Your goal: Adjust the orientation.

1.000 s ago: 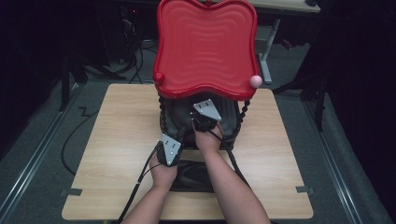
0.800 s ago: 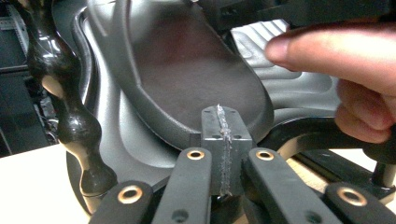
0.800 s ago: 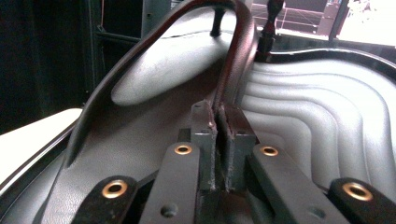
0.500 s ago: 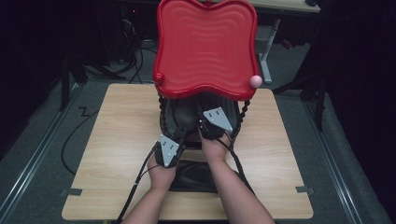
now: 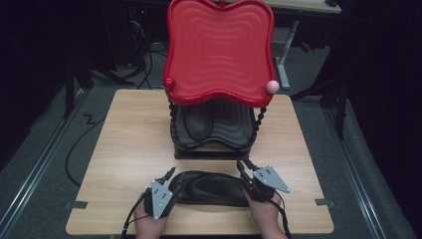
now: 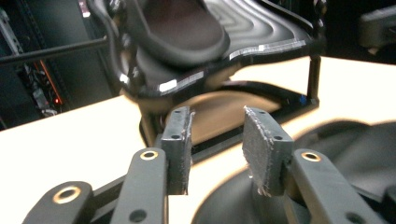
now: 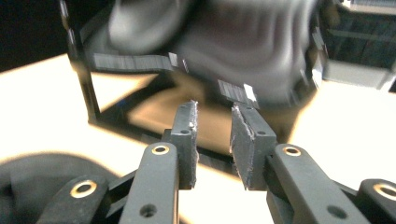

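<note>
Lying flat on the wooden bench (image 5: 124,149), the black oval plastic tray (image 5: 209,188) is found between both claws, long axis running claw to claw. The left claw (image 5: 170,174) and right claw (image 5: 242,164), equally near, have just been opening; nothing is gripped.

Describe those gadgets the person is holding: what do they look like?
Each hand grips a black claw: the left claw and the right claw both carry a grey three-cornered plate on top and trail a black cable. Up close, the two jaws end in dark, rough rectangular pads with brass-coloured rivets. Forearms are bare.
</note>
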Demonstrator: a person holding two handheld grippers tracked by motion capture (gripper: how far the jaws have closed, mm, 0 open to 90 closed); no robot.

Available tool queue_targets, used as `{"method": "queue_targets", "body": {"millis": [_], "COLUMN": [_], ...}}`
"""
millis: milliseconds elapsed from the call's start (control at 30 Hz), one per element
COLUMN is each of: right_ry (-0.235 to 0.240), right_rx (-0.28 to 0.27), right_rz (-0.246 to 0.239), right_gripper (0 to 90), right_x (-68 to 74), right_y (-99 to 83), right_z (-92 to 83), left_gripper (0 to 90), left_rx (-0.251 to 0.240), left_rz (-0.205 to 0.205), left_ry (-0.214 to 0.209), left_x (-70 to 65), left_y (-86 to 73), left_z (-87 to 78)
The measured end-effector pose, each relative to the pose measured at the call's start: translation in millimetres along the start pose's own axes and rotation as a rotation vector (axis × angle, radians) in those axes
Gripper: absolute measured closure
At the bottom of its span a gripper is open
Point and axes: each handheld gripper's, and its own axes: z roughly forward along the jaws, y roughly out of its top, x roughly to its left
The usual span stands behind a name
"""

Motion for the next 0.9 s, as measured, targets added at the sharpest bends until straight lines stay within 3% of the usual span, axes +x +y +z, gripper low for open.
{"method": "queue_targets", "body": {"millis": [100, 167, 233, 300, 433, 667, 900], "right_ry": [0.021, 0.034, 0.051, 0.074, 0.117, 0.174, 0.192], "right_rx": [0.061, 0.083, 0.098, 0.121, 0.153, 0.200, 0.256], "right_rz": [-0.014, -0.014, -0.017, -0.014, -0.003, -0.049, -0.081], "right_gripper": [66.2, 63.3, 60.7, 57.8, 53.9, 52.2, 54.8], "right_x": [-12.2, -18.3, -20.7, -21.3, -19.0, -7.8, -3.3], "right_y": [-18.0, -23.9, -29.4, -33.5, -35.1, -31.9, -29.9], "right_z": [-11.8, -17.6, -21.7, -21.0, -10.4, 12.2, 26.7], "left_gripper": [59.7, 57.4, 55.6, 54.9, 54.7, 54.2, 53.9], "left_rx": [-0.001, 0.035, 0.037, 0.042, 0.052, 0.048, 0.040], "left_rz": [-0.023, -0.048, -0.054, -0.032, -0.039, -0.040, -0.063], "left_ry": [-0.012, -0.040, -0.056, -0.066, -0.092, -0.069, -0.038], "left_x": [-0.9, -1.7, -3.5, -6.8, -8.2, -3.0, 5.0], "left_y": [-13.1, -16.2, -17.7, -19.1, -20.7, -22.2, -22.6], "left_z": [-11.4, -9.0, -6.7, -3.6, -1.7, -11.7, -24.2]}}
